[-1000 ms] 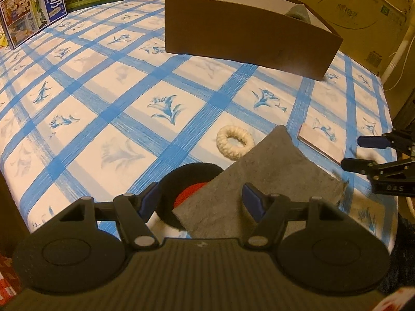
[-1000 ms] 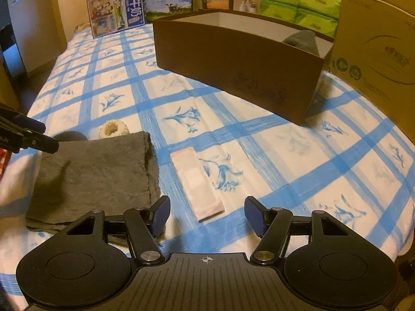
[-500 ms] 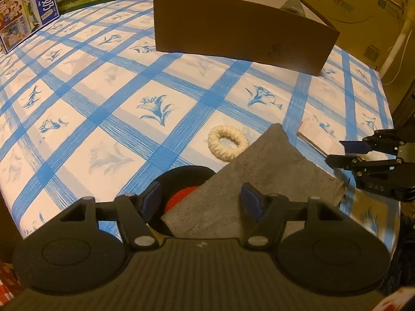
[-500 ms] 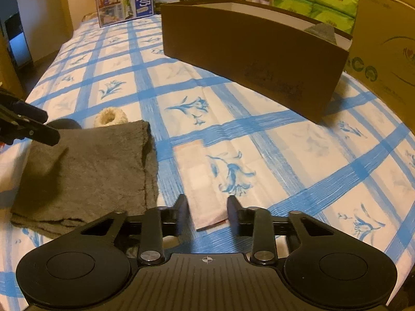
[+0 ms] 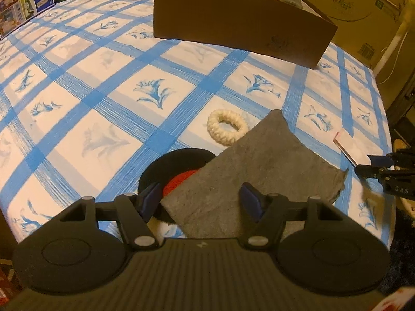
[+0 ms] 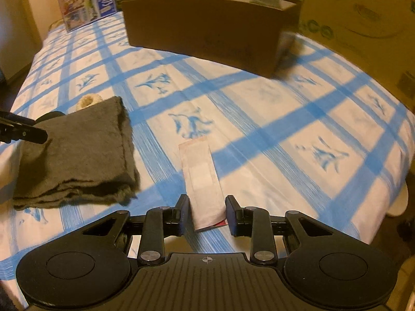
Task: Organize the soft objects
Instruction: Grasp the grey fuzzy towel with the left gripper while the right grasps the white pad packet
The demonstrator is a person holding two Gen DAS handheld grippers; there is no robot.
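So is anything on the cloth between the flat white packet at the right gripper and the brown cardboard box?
Nothing visible. The flat white packet lies between the right gripper's fingers, and only bare blue-checked tablecloth stretches to the brown cardboard box.

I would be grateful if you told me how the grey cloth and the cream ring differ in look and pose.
The grey cloth is a dark, flat, folded rectangle; the cream ring is a pale, knobbly loop with an open middle. The grey cloth is much the larger. It lies partly over a black and red round piece, while the cream ring rests straight on the blue checked cover. Both look soft, and neither is in the brown box.
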